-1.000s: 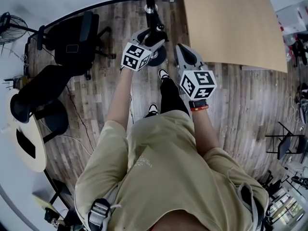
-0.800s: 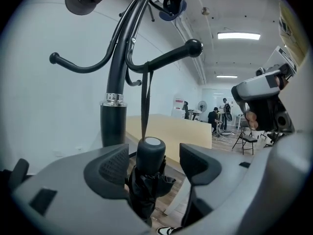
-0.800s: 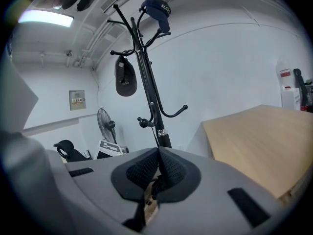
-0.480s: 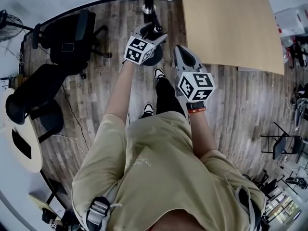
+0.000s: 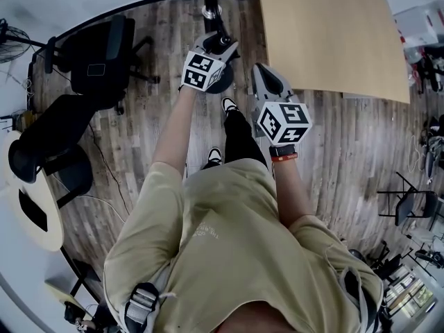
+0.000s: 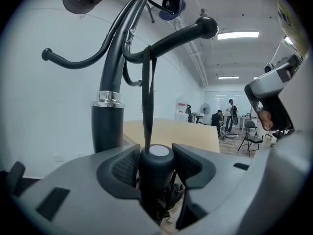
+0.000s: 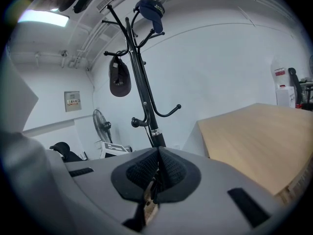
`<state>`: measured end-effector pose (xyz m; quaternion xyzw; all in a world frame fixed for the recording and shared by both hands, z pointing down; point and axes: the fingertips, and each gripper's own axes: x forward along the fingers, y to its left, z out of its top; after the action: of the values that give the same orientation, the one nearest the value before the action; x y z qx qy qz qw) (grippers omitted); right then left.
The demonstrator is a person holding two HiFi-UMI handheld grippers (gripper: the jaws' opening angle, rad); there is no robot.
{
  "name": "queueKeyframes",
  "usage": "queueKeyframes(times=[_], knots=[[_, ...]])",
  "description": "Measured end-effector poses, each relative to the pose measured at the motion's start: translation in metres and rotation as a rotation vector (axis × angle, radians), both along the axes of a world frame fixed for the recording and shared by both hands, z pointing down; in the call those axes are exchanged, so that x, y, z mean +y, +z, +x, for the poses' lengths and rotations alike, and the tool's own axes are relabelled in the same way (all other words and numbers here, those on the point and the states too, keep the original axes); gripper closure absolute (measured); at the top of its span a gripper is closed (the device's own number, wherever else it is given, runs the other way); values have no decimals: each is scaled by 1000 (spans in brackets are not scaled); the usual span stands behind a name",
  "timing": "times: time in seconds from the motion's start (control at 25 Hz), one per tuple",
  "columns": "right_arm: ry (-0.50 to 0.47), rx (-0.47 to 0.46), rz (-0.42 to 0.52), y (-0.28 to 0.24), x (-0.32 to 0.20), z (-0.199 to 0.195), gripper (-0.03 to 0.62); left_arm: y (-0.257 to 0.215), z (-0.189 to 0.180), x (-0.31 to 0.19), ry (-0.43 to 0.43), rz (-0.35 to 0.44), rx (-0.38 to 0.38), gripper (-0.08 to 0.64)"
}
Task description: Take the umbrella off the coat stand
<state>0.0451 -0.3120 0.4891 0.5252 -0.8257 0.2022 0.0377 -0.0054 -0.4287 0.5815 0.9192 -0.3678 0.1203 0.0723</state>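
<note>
The black coat stand [image 6: 108, 106] rises just ahead in the left gripper view. The umbrella's black strap [image 6: 147, 97] hangs over one of its curved hooks [image 6: 176, 33]. Below the strap, the umbrella's round black handle [image 6: 155, 173] stands upright between the pads of my left gripper [image 6: 157, 163]. The jaws have just been closing and now press on the handle from both sides. From the head view the left gripper [image 5: 216, 46] is at the stand [image 5: 210, 9]. My right gripper [image 5: 262, 71] is shut on nothing, beside and short of the stand [image 7: 146, 106].
A wooden table [image 5: 333, 33] stands right of the stand. Black office chairs [image 5: 104, 54] are to the left on the wood floor. A blue cap [image 7: 150, 9] and a dark hat [image 7: 119, 80] hang high on the stand. A fan [image 7: 100, 121] stands behind.
My left gripper has moved forward up to the stand, and its jaws have closed in on the umbrella handle. The right gripper has stayed put.
</note>
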Motion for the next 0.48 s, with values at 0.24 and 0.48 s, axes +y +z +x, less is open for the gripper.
queueKeyframes(times=[0.24,0.48], knots=[[-8,-2,8,-1,1,-10,577,-6,-2,8,25,-18,20,345],[-17,-9,18,-8,2,-10,577,-18,0,10,-18,-9,-10,345]])
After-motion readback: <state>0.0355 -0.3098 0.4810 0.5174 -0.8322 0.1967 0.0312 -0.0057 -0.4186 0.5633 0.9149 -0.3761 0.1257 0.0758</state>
